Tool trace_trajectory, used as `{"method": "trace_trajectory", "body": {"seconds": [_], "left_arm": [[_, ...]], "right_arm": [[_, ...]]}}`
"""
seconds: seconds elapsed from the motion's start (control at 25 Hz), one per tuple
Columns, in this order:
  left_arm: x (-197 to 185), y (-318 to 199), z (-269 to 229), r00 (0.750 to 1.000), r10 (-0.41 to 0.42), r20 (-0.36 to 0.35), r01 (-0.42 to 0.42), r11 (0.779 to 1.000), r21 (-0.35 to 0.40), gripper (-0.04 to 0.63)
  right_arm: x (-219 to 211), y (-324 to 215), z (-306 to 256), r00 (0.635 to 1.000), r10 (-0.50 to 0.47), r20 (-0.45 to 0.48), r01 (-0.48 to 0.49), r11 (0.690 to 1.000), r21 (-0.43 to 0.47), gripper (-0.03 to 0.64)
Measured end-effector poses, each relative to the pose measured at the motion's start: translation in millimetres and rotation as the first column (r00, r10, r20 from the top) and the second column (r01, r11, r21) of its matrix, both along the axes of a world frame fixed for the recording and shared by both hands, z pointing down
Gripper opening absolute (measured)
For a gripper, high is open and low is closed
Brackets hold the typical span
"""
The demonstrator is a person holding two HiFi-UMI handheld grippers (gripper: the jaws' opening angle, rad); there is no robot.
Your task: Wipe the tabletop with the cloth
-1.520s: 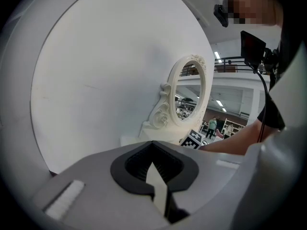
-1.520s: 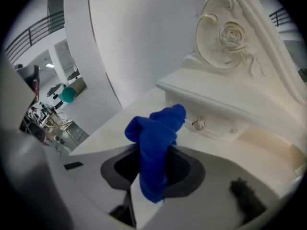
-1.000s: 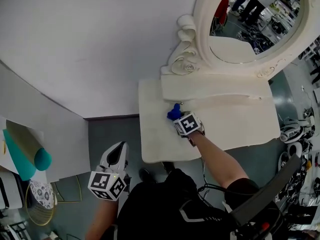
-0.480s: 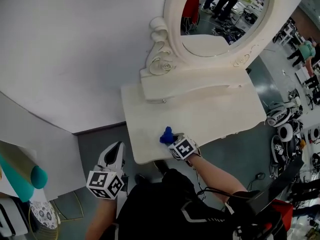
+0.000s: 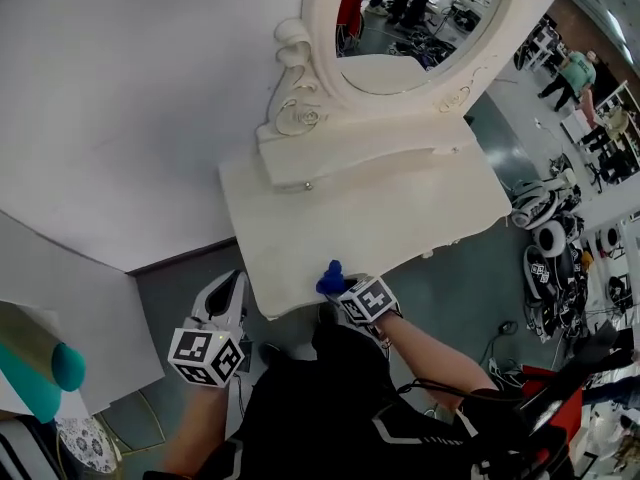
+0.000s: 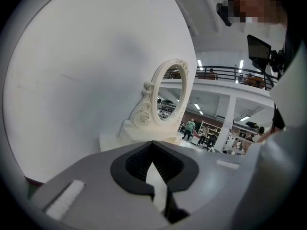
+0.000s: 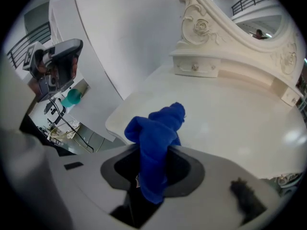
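**Head view.** Right tongs [image 5: 338, 288] clamped on a bunched blue cloth [image 5: 330, 277] at the front edge of the cream tabletop [image 5: 400, 203], near its left corner. Left tongs [image 5: 231, 288] off the tabletop, to its left, above grey floor [image 5: 190, 273]. Only printing visible: black-and-white square markers on the right cube [image 5: 368, 299] and the left cube [image 5: 208, 357]. Oval mirror [image 5: 410, 18] in a carved cream frame, upright at the back of the tabletop against a white wall [image 5: 130, 98]. Teal roll [image 5: 52, 373] far left. Assorted gear [image 5: 545, 230] on the floor at right.

**Left gripper view.** Left tongs [image 6: 153, 174] with jaws drawn together, nothing gripped. Beyond them the wall [image 6: 86, 71], the mirror [image 6: 168, 97] seen side-on, and a strip of tabletop [image 6: 115, 140]. Open hall with a railing in the distance.

**Right gripper view.** Right tongs [image 7: 153, 176] closed tight on the cloth [image 7: 156, 133]. One end bulging forward over the near edge of the tabletop [image 7: 230, 114], the other trailing back between the jaws. Small drawer knob [image 7: 194, 67] under the mirror [image 7: 216, 28]. Roll [image 7: 73, 97] at left, well apart from the tabletop.
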State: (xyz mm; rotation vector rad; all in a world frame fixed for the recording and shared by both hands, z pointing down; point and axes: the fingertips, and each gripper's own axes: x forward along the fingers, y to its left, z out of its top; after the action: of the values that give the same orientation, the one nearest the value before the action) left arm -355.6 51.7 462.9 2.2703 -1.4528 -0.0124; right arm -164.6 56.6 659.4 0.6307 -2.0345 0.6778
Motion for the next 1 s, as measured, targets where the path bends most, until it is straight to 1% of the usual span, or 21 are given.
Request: {"method": "trace_trajectory", "body": {"seconds": [0.08,0.16,0.28,0.36,0.52,0.68,0.84,1.0], "left_arm": [[-1.5,0.7,-1.8,1.000,-0.012,-0.003,0.012,1.000,0.001,0.009],[-2.7,3.0,-3.7,1.000,-0.030,0.002,0.030,1.000,0.001,0.009],[-0.9,2.0,-5.8,0.998,-0.050,0.026,0.050,0.999,0.004,0.009],[3.8,-0.1,-9.3,0.997,-0.070,0.035,0.070,0.998,0.008,0.009],[12.4,-9.8,-11.7,0.989,-0.140,0.052,0.140,0.990,0.000,0.009],[16.6,-13.5,-10.5,0.973,-0.219,0.068,0.221,0.975,-0.022,0.009],[17.2,-11.5,-2.9,0.961,-0.263,0.091,0.268,0.962,-0.052,0.009],[17.0,-15.3,1.6,0.959,-0.268,0.093,0.275,0.959,-0.064,0.009]], "right_arm": [[2.0,-9.0,-5.6,1.000,0.017,0.010,-0.017,1.000,-0.006,0.127],[3.2,-31.4,-15.2,0.999,0.029,0.029,-0.030,0.999,0.026,0.127],[3.4,-84.0,-25.7,0.998,0.047,0.037,-0.050,0.994,0.098,0.127],[3.4,-118.9,-28.4,0.998,0.060,0.036,-0.064,0.990,0.123,0.127],[0.1,-180.6,-28.8,0.997,0.066,0.029,-0.070,0.986,0.149,0.127],[-8.9,-229.5,-15.2,0.999,0.051,0.016,-0.053,0.986,0.161,0.128],[-18.6,-245.3,1.7,1.000,-0.003,0.002,0.003,0.989,0.147,0.130],[-15.9,-232.6,1.9,1.000,-0.027,-0.008,0.028,0.985,0.171,0.130]]}}
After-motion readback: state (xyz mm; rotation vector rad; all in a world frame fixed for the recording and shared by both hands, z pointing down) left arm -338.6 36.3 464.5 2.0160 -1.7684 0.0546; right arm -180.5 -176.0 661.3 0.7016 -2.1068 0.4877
